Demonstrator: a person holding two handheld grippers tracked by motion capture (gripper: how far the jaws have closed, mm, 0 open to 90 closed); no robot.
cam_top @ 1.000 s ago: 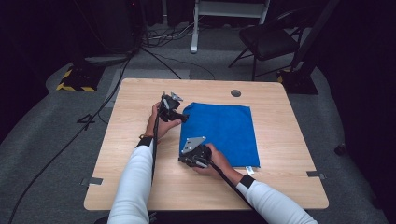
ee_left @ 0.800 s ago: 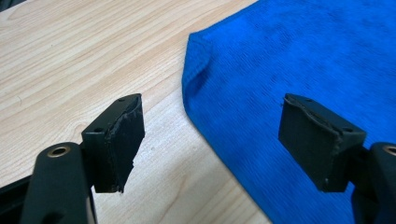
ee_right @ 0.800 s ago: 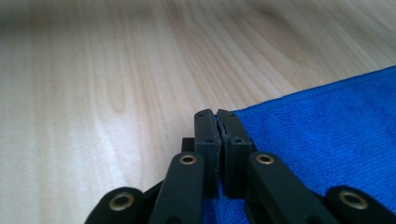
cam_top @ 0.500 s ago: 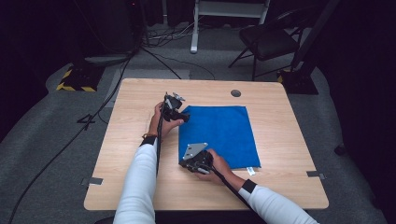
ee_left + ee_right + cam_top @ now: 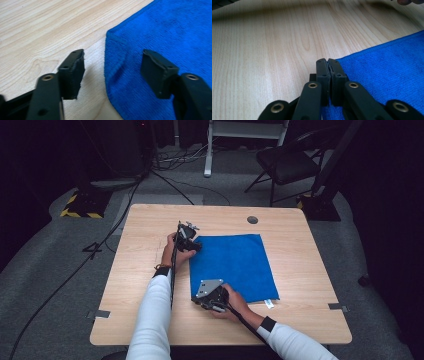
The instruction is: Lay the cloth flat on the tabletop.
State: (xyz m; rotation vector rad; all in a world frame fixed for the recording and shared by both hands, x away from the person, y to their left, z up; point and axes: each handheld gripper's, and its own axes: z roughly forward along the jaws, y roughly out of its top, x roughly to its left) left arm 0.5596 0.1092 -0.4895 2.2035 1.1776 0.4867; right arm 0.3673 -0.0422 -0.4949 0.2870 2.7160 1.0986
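The wooden bench (image 5: 150, 270) carried a blue cloth (image 5: 235, 265), which lay flat a little right of the middle, its far edge toward a small round grommet (image 5: 252, 219) set in the board. A white tag (image 5: 269, 304) stuck out at the cloth's near right corner.

The person's 2 white-sleeved forearms came in from the near side. The left tool (image 5: 194, 245) sat at the cloth's far left corner, held in the left hand (image 5: 175, 251). In the left gripper view its 2 black jaws stood partly apart and had just been closing; the corner of the cloth (image 5: 117, 50) lay between them, one jaw over bare wood and the other over the blue pile, and neither pad pressed on the fabric.

The right tool (image 5: 196, 301), with its grey 3-cornered plate (image 5: 208, 287) on top, was at the cloth's near left corner in the right hand (image 5: 235, 301). In the right gripper view (image 5: 328, 61) its jaws were squeezed together, and the cloth's edge (image 5: 362, 65) ran in beneath them; whether fabric was actually pinched between the pads could not be told.
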